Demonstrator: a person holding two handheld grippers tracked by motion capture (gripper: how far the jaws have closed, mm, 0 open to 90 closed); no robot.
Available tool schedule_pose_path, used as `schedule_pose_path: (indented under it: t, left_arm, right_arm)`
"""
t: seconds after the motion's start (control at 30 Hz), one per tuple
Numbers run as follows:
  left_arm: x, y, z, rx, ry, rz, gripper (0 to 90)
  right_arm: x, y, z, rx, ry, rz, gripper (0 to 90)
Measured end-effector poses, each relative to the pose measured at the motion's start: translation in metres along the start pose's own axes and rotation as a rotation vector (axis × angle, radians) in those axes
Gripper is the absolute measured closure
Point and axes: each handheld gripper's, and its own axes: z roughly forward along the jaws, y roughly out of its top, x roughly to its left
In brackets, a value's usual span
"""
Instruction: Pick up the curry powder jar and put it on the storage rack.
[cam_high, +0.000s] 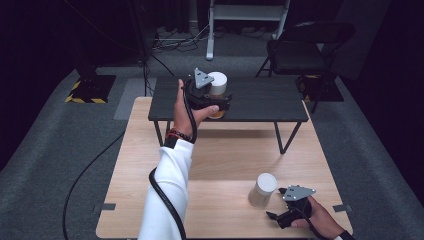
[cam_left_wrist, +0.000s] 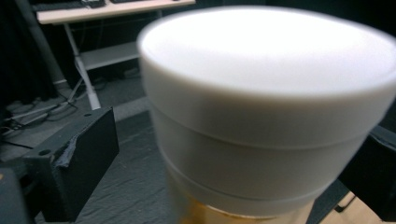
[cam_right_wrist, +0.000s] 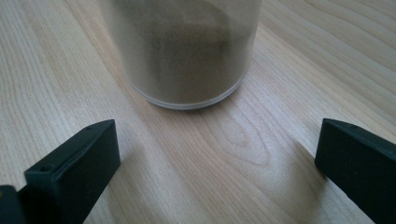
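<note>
Tables: pale wooden table (cam_high: 150, 165) below, small dark raised table (cam_high: 260, 102) on its far half.
Far jar: white-lidded jar (cam_high: 217, 85) near the front edge of the dark table, amber contents at the base, between the jaws of the left gripper (cam_high: 212, 100).
Near jar: second jar (cam_high: 263, 190), white lid, beige powder, upright on the pale wood just beside the right gripper (cam_high: 280, 216).
Left tool: released, jaws spread; left gripper view shows gaps either side of the jar (cam_left_wrist: 266, 116).
Right tool: released, jaws wide and short of the jar (cam_right_wrist: 187, 51), nothing between them.
Handling: likely rigid smooth plastic, slippery, moderately weighted by fill; best taken square across the straight wall below the lid, not the lid.
Views: high view gives layout; gripper views give pad clearance and the grainy fill.
</note>
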Motion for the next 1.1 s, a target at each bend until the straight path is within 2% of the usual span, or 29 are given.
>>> schedule_pose_path:
  t: [0.2, 0.27, 0.33, 0.5, 0.8, 0.97, 1.1]
  left_arm:
    - [-0.003, 0.008, -0.010, 0.008, 0.017, 0.027, 0.3]
    - [-0.002, 0.010, -0.013, 0.006, 0.009, 0.022, 0.2]
    - [-0.006, 0.011, -0.016, 0.006, 0.025, 0.033, 0.2]
    - [-0.007, 0.013, -0.024, 0.009, 0.026, 0.043, 0.2]
    - [-0.012, 0.011, -0.037, 0.005, 0.034, 0.062, 0.3]
    - [-0.010, 0.007, -0.046, 0.013, 0.018, 0.064, 0.3]
    - [-0.011, 0.005, -0.053, 0.024, 0.016, 0.085, 0.3]
  right_arm:
    - [0.000, 0.000, 0.000, 0.000, 0.000, 0.001, 0.0]
    - [0.000, 0.000, 0.000, 0.000, 0.000, 0.000, 0.0]
    - [0.000, 0.000, 0.000, 0.000, 0.000, 0.001, 0.0]
    - [0.000, 0.000, 0.000, 0.000, 0.000, 0.001, 0.0]
    - [0.000, 0.000, 0.000, 0.000, 0.000, 0.001, 0.0]
    - [0.000, 0.000, 0.000, 0.000, 0.000, 0.001, 0.0]
    - [0.000, 0.000, 0.000, 0.000, 0.000, 0.001, 0.0]
